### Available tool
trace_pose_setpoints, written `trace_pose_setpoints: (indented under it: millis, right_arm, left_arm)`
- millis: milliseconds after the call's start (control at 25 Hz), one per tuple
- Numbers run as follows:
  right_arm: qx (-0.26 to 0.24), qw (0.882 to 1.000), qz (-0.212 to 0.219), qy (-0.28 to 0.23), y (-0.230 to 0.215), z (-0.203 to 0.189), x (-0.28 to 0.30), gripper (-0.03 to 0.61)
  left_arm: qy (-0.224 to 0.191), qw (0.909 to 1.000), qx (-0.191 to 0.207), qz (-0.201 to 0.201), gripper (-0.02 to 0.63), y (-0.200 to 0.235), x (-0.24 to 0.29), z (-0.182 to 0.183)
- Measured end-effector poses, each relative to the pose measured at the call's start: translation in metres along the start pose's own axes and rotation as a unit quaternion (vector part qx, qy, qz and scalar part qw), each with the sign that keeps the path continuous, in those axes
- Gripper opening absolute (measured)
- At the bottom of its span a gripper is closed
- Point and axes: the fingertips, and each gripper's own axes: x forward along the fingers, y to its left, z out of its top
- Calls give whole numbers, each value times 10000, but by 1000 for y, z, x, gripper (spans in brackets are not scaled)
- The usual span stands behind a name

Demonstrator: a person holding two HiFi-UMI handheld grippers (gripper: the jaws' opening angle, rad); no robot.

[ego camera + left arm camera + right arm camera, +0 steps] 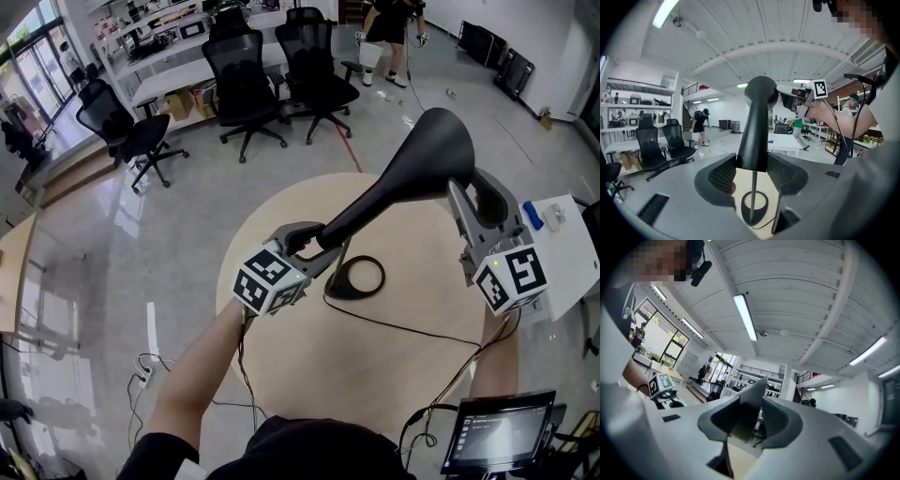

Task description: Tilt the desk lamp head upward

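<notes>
Fingers: left gripper (314, 246) clamps lamp neck (370, 208) | right gripper (469, 199) clamps lamp head (433, 150) | base (341, 287) well inside table (375, 380) edge

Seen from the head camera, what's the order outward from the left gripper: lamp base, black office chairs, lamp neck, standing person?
1. Lamp neck: clamped in the left gripper itself.
2. Lamp base: on the table, just right of it.
3. Black office chairs: beyond the table.
4. Standing person: at the room's far end.
</notes>
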Motion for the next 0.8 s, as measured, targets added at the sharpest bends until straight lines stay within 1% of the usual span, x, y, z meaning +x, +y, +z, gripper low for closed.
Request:
trace_pose_setpoints:
  millis: [280,440,640,800]
  right_arm:
    - [-108,9999,-13,-123,6,12,6,140]
    - [-232,9996,-3,-129,8,16,7,140]
    - [-194,9997,-23,-165,7,17,6,140]
    - [-180,9997,-19,-167,5,16,5,140]
  left_arm:
    - [41,9999,113,104,212,7,2,-2]
    - [60,9999,43,107,212,5,4,-3]
    - [20,9999,45,125,212,4,5,-1]
    - [101,9999,34,123,212,4,5,-4]
